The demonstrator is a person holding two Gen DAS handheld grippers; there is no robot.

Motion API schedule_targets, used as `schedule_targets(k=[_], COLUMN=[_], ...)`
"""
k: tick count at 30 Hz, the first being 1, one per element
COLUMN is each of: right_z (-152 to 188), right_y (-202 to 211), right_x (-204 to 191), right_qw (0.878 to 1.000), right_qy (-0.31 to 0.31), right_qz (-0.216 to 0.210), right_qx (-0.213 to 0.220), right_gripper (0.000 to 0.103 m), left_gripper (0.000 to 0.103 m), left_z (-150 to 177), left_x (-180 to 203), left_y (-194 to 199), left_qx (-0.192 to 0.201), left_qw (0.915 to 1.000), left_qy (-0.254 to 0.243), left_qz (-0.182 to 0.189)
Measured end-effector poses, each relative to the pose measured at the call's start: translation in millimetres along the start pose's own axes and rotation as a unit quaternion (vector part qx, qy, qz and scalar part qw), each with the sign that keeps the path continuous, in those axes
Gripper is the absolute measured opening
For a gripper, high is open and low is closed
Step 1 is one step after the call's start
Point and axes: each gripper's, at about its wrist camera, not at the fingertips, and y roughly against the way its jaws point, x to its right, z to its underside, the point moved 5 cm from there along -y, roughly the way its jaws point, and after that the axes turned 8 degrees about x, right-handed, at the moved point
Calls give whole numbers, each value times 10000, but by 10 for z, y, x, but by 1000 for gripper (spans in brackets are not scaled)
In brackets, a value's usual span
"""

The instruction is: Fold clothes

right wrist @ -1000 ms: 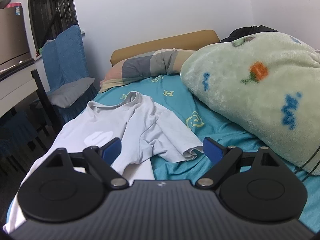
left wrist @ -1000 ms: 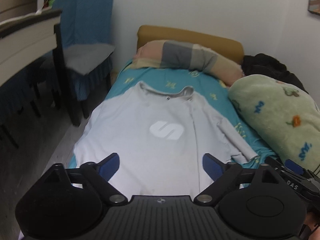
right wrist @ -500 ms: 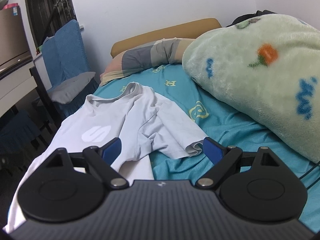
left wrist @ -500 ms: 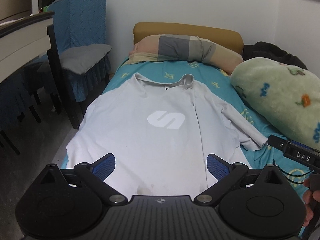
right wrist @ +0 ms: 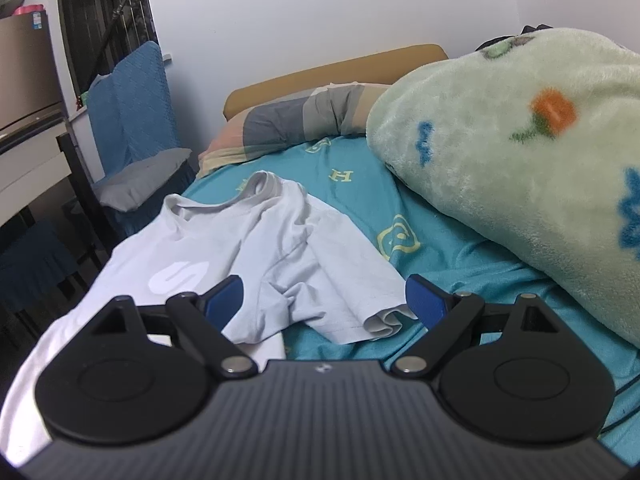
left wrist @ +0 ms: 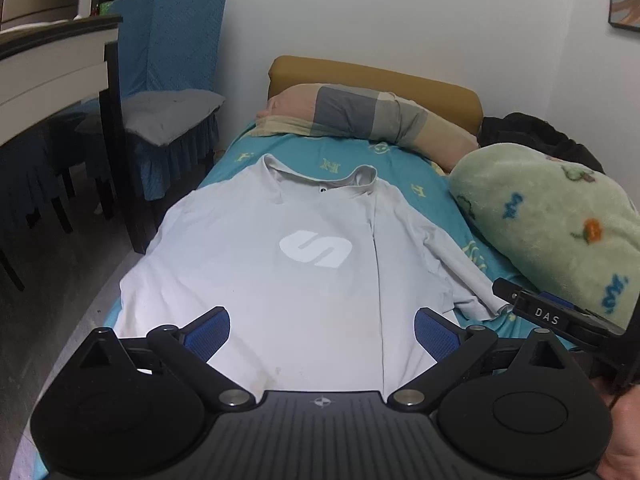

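White T-shirt [left wrist: 304, 280] flat on bed [left wrist: 420, 184]; both jaws apart, empty

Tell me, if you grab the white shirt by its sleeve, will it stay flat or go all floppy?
Probably floppy. The white shirt lies limp on the bed, and its sleeve is already bunched into soft wrinkles, so it would likely droop and drag. It looks thin, so probably light. The open right gripper could pinch it easily.

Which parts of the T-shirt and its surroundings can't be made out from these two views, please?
- T-shirt hem: both views, hidden behind each gripper's body.
- Its left sleeve: left wrist view, drops out of sight over the bed edge.
- Dark bundle behind the green blanket: too dim to identify.
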Motion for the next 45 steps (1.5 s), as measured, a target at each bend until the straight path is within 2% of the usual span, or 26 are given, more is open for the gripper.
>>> schedule_targets(k=[5, 6, 7, 9, 13, 16, 22, 24, 25, 26, 27, 28, 30, 32, 34, 36, 38, 41, 42, 45], right_z=[59, 65, 65, 55, 0, -41, 42, 125, 190, 250, 308, 249, 110, -32, -310, -560, -796, -965, -973, -973], right_y=[-123, -149, -168, -199, -333, -435, -831, -971, -1027, -1050, -1071, -1026, -923, -817, -788, -916, -1109, -1516, -1627, -1694], right_x=[95, 114, 131, 173, 435, 634, 698, 625, 572, 504, 436, 372, 242, 109, 94, 114, 177, 345, 408, 496], right_qw=[9999, 9998, 9998, 9998, 9978, 9945, 9937, 9946, 9949, 9954, 9951, 9961, 9958, 9920, 9908, 9845, 9763, 9604, 9596, 9682], right_qy=[-95, -112, -118, -129, -616, -988, -1030, -795, -616, -339, -54, 184, 651, 1116, 1156, 1450, 1751, 2188, 2166, 1909], right_qz=[35, 59, 73, 111, 243, 342, 191, 137, 118, 152, 191, 267, 425, 582, 668, 919, 1200, 1702, 1790, 1616], right_qx=[-92, -124, -131, -108, -81, -62, -397, -649, -795, -884, -967, -816, -473, -127, 210, 360, 415, 266, 153, -22], right_gripper=[89, 80, 78, 78, 78, 80, 79, 77, 65, 58, 40, 23, 10, 8, 7, 7, 7, 7, 8, 11], left_gripper=[100, 100, 100, 100, 100, 100, 100, 100, 100, 100, 100, 100, 100, 100, 100, 100, 100, 100, 99, 99], left_z=[46, 52, 55, 60, 51, 40, 9, 27, 34, 36, 32, 25, 6, -29, -73, -91, -69, 24, 48, 105], left_x=[-82, -98, -107, -118, -97, -74, -46, -61, -77, -103, -126, -153, -205, -245, -247, -231, -216, -197, -189, -153], left_y=[-82, -94, -103, -117, -124, -116, -182, -233, -258, -283, -306, -328, -369, -397, -403, -415, -453, -545, -578, -655], left_qx=[-101, -121, -137, -160, -138, -50, 240, 204, 178, 145, 112, 83, 43, 87, 231, 326, 304, 78, 12, -112], left_qw=[9998, 9998, 9997, 9996, 9997, 9998, 9997, 9998, 9998, 9998, 9997, 9995, 9987, 9981, 9985, 9988, 9990, 9987, 9982, 9974], left_qy=[112, 149, 177, 212, 176, 213, -31, -37, -4, 59, 143, 246, 451, 550, 446, 288, 220, 352, 409, 459], left_qz=[-95, -101, -106, -110, -128, 20, 25, 73, 97, 120, 153, 187, 252, 267, 224, 208, 228, 373, 428, 535])
